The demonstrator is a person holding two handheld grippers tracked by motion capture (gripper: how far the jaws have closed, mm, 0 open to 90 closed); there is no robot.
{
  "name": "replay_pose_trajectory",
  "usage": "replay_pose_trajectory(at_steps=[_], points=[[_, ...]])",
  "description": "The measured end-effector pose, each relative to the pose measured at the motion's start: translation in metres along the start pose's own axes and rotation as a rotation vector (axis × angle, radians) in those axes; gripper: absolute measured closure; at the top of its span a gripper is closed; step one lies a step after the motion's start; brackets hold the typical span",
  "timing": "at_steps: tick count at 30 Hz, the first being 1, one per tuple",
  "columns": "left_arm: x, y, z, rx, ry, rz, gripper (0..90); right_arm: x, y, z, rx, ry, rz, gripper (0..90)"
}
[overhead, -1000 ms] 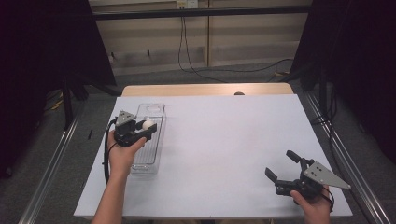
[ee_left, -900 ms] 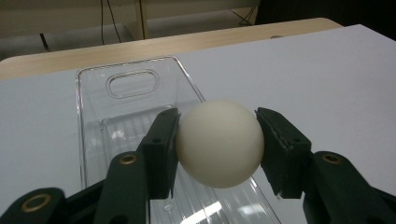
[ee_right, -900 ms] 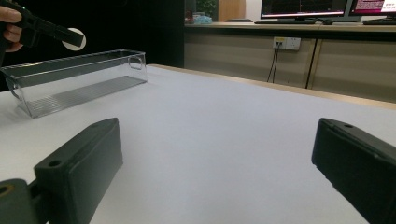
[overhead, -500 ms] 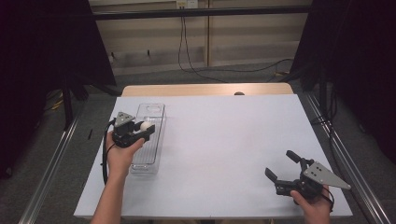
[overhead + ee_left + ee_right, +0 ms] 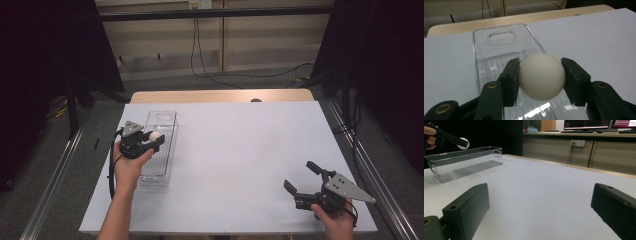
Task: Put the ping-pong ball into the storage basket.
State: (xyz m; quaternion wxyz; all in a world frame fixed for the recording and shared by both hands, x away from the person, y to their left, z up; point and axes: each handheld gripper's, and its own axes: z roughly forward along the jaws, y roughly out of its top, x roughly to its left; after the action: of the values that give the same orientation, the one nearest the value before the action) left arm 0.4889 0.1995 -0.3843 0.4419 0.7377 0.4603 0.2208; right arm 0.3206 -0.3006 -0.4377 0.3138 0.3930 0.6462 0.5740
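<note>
At the left of the high view, the left hand-held gripper (image 5: 153, 139) is held above a clear plastic bin (image 5: 159, 150), its jaws clamped on a white ball (image 5: 155, 135). In the left gripper view the ball (image 5: 541, 76) is seen pressed between both black pads, over the near half of the bin (image 5: 499, 50), whose cut-out handle lies at the far end. The bin is set lengthwise close to the left edge of the white counter (image 5: 240, 150), with a narrow strip of counter left beside it. A wide bare stretch of counter is seen between the bin and the right hand-held gripper (image 5: 305, 180), which is held near the front right corner, well apart from the bin, its jaws spread apart with nothing between them. A wooden strip (image 5: 220, 96) is seen along the far edge.
</note>
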Motion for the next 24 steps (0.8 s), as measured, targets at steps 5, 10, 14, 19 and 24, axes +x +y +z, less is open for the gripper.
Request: replay_pose_trajectory(at_steps=[5, 10, 14, 19, 24], points=[[0.0010, -0.0007, -0.0002, 0.008, 0.003, 0.002, 50.8, -0.0001, 0.0000, 0.0000, 0.002, -0.001, -0.005, 1.3], [0.0016, -0.0011, -0.0008, 0.007, 0.006, 0.006, 50.6, 0.0000, -0.0002, 0.0000, 0.002, -0.001, -0.005, 1.3], [0.0014, -0.0009, -0.0008, 0.004, 0.009, 0.007, 50.5, 0.0001, -0.0001, 0.0000, 0.003, -0.001, -0.004, 1.3], [0.0008, -0.0012, -0.0015, 0.001, 0.024, 0.008, 44.8, 0.0001, 0.0000, 0.0000, 0.000, 0.000, -0.002, 1.3], [-0.0006, -0.0010, -0.0042, -0.009, 0.021, 0.011, 38.7, 0.0000, -0.0002, 0.0000, 0.000, 0.002, -0.004, 1.3]])
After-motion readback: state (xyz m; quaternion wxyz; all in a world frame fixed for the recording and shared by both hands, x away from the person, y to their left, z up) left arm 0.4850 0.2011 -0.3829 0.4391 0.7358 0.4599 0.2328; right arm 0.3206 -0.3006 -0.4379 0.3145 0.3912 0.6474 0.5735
